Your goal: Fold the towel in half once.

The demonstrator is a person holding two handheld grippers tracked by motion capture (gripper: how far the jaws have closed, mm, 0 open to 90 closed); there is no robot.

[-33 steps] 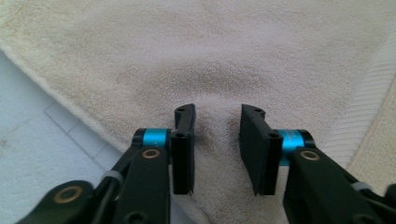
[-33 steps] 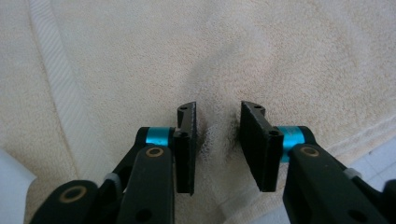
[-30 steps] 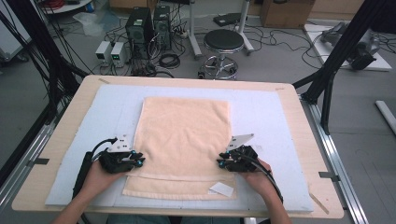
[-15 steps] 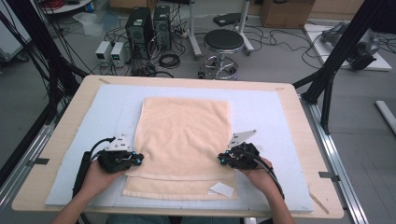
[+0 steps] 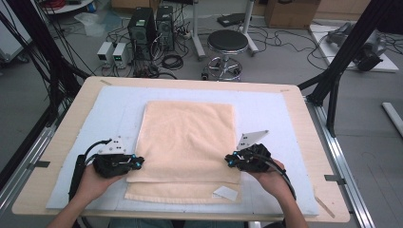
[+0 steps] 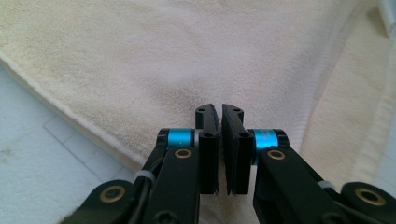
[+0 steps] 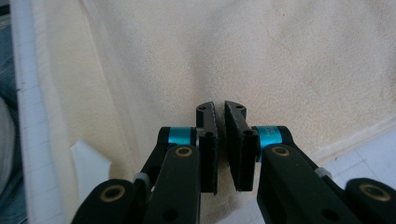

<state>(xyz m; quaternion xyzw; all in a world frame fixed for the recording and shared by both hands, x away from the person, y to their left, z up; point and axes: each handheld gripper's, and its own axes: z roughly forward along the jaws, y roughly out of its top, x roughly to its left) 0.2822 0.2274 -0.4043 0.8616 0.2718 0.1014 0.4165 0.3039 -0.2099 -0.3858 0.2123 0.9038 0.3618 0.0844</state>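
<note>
The towel [image 5: 187,142] is lying flat on the padded desk [image 5: 285,114], between the two hand-held grippers, with its near part already folded over so that a lower layer is peeking out nearer the person. By the look of it one fold is started and the rest is still to do.

The left hand-held gripper [image 5: 135,164] is pinching the towel's edge on its side, jaws pressed together on the cloth; the right hand-held gripper [image 5: 230,160] is doing the same on the opposite edge.

The left gripper view is showing the cloth puckering just ahead of the closed jaws, which the high view is too far off to show. The right gripper view is showing a white label [image 7: 91,163] beside its jaws.
</note>
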